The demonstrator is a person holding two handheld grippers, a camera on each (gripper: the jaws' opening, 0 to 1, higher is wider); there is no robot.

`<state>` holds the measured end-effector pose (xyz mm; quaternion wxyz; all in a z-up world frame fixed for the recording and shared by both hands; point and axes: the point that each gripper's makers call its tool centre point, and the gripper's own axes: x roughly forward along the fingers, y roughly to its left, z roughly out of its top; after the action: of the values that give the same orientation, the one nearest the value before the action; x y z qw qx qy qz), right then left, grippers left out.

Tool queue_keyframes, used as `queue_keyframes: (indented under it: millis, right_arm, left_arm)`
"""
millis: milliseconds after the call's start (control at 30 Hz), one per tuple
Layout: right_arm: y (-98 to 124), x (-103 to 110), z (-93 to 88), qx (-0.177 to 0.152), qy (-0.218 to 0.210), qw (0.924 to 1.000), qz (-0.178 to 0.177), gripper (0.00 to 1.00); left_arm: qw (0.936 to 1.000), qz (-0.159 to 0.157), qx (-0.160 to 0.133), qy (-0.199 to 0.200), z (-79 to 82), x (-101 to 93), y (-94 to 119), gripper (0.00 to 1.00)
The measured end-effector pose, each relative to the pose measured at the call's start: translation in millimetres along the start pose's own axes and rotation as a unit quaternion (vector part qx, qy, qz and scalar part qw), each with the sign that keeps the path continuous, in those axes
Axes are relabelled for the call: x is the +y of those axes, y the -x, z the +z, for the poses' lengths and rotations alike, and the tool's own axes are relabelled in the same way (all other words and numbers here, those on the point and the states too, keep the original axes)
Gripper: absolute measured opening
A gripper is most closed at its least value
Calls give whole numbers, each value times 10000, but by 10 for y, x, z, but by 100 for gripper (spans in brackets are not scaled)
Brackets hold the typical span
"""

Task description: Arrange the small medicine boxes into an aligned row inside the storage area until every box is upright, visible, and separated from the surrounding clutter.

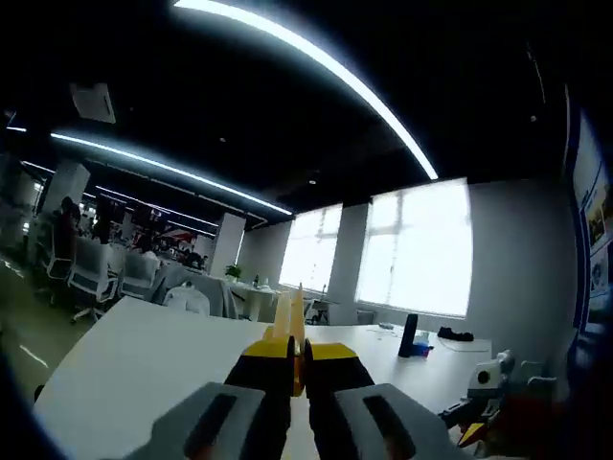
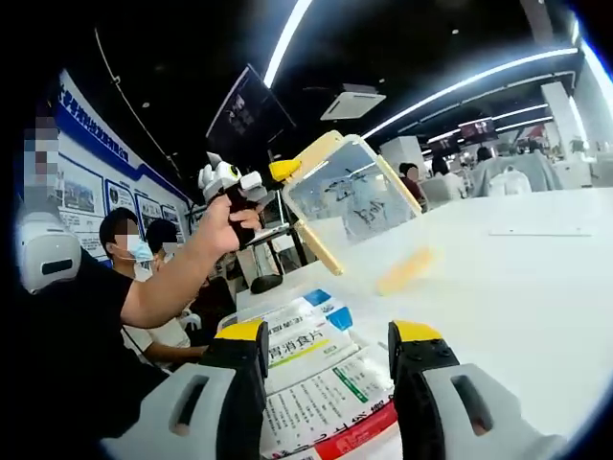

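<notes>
My left gripper (image 1: pixel 297 362) is shut on the tan edge of a clear lid (image 1: pixel 290 321), which I see edge-on rising from the jaws. In the right gripper view a hand holds that left gripper (image 2: pixel 278 172) up in the air, and the clear lid (image 2: pixel 354 206) with its tan frame hangs tilted above the white table (image 2: pixel 517 287). My right gripper (image 2: pixel 330 335) is open, low over the table. Between its yellow-tipped jaws lie two white medicine boxes, one with a blue corner (image 2: pixel 305 337) and one with green print and a red end (image 2: pixel 330 398), both flat.
A person in a dark shirt and a mask (image 2: pixel 129 251) sits left of the boxes. A black bottle (image 1: pixel 409 335) and small items stand at the table's far side. Office chairs (image 1: pixel 91 273) and seated people are beyond the table (image 1: pixel 144 364).
</notes>
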<state>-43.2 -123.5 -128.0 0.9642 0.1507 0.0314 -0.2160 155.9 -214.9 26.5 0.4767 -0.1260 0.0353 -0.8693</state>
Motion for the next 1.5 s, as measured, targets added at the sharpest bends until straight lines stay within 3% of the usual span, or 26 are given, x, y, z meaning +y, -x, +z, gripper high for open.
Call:
queue_keyframes:
  millis: [67,167,267,400,500,667,800,967,1033,1200,1300,1433,1467,1500]
  right_arm:
    - [7,0,-2,0,-53,10000,10,47]
    - [17,59,102,-258,-367,9987,231,45]
    - [16,-37,177,-416,-397,9983,1,45]
    - [-31,-7,186,-349,-267,9990,-53,48]
    - [-56,-3,179,-298,-237,9992,-96,47]
    - [-31,-57,345,-666,-693,9953,-91,43]
    - [-26,-127,406,-720,-536,9958,-194,42]
    - [-36,-269,461,-858,-676,9937,-249,41]
    - [-52,-232,542,-1087,-853,9904,-36,41]
    - [-26,-343,569,-1258,-1053,9864,-104,39]
    - [28,-389,630,-1583,-1330,9784,62,37]
    - [85,-303,672,-1922,-1574,9678,405,22]
    - [109,-208,686,-2060,-1897,9580,618,17]
    - [119,-177,659,-2100,-1947,9561,621,12]
  left_arm:
    - [9998,-90,-183,3,115,-64,39,1]
    - [9987,-294,-406,91,294,-181,93,1]
    - [9968,-543,-574,112,472,-348,158,1]
    - [9942,-769,-751,64,613,-527,235,1]
    - [9921,-918,-838,165,675,-622,265,1]
    - [9883,-1232,-772,458,691,-770,245,1]
    - [9866,-1371,-796,377,735,-889,294,1]
    - [9833,-1573,-821,397,765,-1037,360,1]
    - [9816,-1685,-792,416,766,-1109,388,1]
    - [9772,-1862,-785,647,759,-1167,414,1]
    - [9732,-2019,-729,826,731,-1236,425,1]
    - [9704,-2158,-736,792,745,-1320,439,1]
    - [9699,-2174,-746,808,757,-1319,456,1]
    - [9692,-2188,-777,821,778,-1313,469,1]
